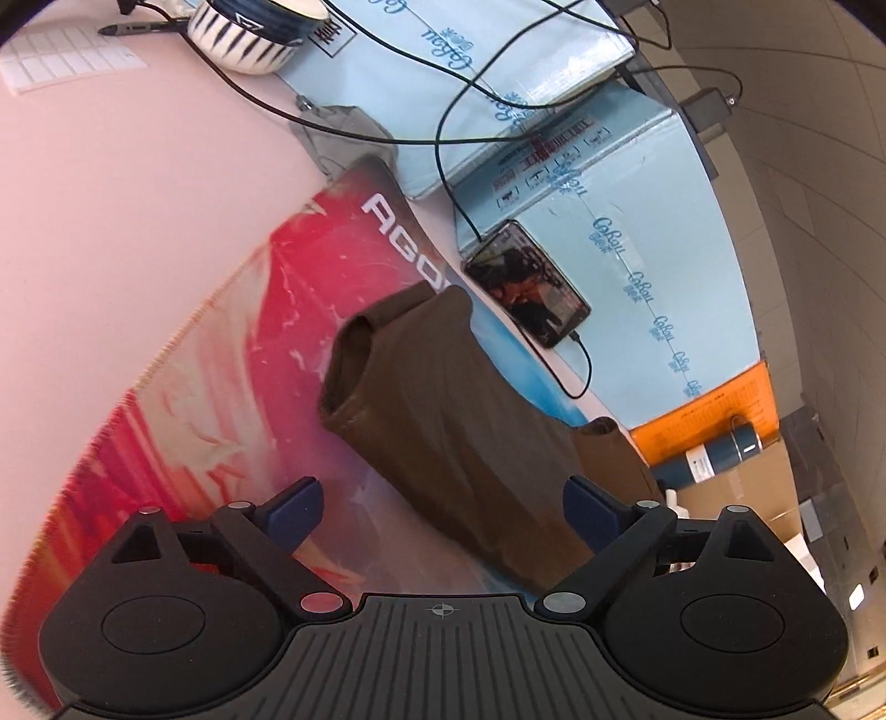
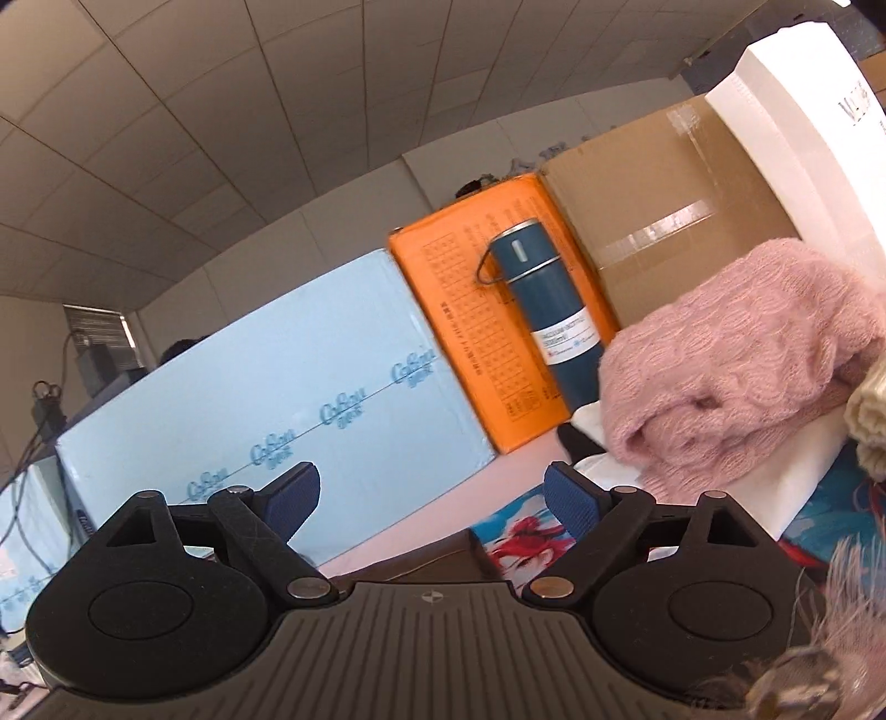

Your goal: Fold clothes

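Note:
A brown garment (image 1: 443, 421) lies folded on the red and white desk mat (image 1: 232, 343), reaching from the mat's middle toward the table edge. My left gripper (image 1: 440, 507) hovers open just above its near end, blue pads wide apart, holding nothing. In the right wrist view my right gripper (image 2: 432, 498) is open too, raised and pointing at the boxes behind the table, with nothing between its pads. A folded pink knit sweater (image 2: 736, 354) rests on a white block at the right, with a cream knit (image 2: 869, 421) beside it.
A phone (image 1: 526, 282) on a cable lies past the brown garment. Light blue foam boards (image 1: 637, 221), an orange box (image 2: 493, 332), a blue flask (image 2: 548, 310) and a cardboard box (image 2: 664, 205) line the back. A striped bowl (image 1: 249, 33) stands at the far left.

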`<move>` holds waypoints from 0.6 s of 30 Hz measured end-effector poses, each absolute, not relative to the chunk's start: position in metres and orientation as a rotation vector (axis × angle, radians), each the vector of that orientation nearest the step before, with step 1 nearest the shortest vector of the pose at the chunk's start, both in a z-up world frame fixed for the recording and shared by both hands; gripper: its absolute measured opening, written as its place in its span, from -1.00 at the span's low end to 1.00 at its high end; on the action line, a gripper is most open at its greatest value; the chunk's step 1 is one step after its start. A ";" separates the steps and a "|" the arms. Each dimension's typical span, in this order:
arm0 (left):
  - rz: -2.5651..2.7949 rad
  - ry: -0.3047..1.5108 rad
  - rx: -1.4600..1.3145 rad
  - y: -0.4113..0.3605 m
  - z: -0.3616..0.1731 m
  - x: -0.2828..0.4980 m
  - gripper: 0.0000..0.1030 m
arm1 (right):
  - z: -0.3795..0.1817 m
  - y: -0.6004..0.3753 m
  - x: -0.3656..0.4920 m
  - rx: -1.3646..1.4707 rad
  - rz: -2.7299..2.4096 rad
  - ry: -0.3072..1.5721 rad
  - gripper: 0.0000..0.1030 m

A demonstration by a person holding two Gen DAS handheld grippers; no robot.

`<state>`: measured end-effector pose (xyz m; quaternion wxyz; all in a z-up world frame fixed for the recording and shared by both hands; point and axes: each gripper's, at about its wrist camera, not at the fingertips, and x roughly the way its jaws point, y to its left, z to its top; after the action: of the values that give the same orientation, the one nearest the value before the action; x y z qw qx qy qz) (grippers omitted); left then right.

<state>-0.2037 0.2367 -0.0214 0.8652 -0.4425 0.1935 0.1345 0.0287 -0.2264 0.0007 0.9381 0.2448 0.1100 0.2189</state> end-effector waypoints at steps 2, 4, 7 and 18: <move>0.272 0.401 -0.919 0.229 -0.024 -0.195 0.87 | -0.001 -0.219 0.023 0.546 0.532 0.270 0.72; 0.261 0.396 -0.911 0.222 -0.026 -0.185 0.89 | -0.006 -0.210 0.022 0.607 0.628 0.337 0.73; 0.246 0.388 -0.899 0.210 -0.029 -0.172 0.96 | -0.018 -0.198 0.025 0.632 0.713 0.432 0.73; 0.211 0.411 -0.787 0.208 -0.038 -0.161 -0.79 | -0.031 -0.190 0.029 0.606 0.738 0.548 0.73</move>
<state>-0.1607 0.2080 -0.0381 0.8976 -0.3802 0.1984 0.1017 0.0295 -0.1903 -0.0311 0.8524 0.2878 0.2602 0.3505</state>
